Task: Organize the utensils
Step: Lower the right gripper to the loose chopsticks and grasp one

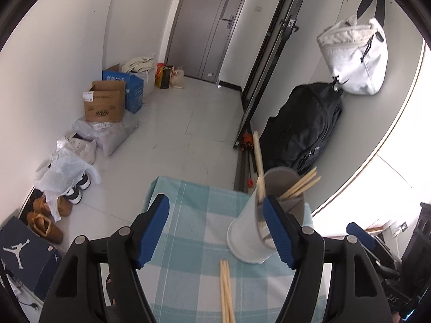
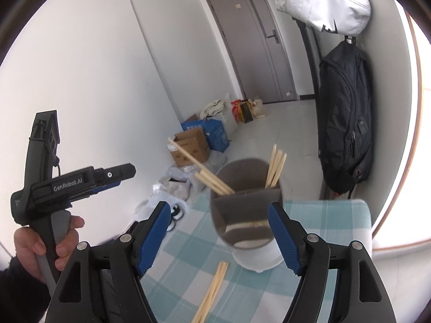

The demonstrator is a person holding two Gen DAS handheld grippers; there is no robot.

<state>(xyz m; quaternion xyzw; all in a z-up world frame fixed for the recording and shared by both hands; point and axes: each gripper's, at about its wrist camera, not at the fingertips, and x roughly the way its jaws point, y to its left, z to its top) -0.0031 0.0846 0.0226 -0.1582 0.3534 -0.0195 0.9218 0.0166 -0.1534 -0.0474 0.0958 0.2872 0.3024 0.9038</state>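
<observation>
- while both grippers hang open and empty above the checked cloth [image 1: 188, 215], the job sits between 2 picks: some chopsticks are already in the holder [image 2: 246, 215], others are not.
- landmark is the holder, a grey-and-white divided cup standing upright on the cloth; everything below is placed from it.
- chopsticks in the holder [image 2: 274, 167] lean out of its far compartments, a bundle to 1 side and a bundle to the other.
- loose chopsticks [image 2: 212, 288] lie flat on the cloth just in front of the holder, close together, pointing roughly toward it.
- left gripper [image 1: 215, 231] hovers with its jaws wide apart, the holder near its right pad, nothing between the pads.
- right gripper [image 2: 219, 238] is likewise spread wide with nothing held, the holder just beyond its right pad.
- my judgement: next comes a descent onto the loose chopsticks, closing across the bundle, then lifting and tipping them upright into a compartment.
</observation>
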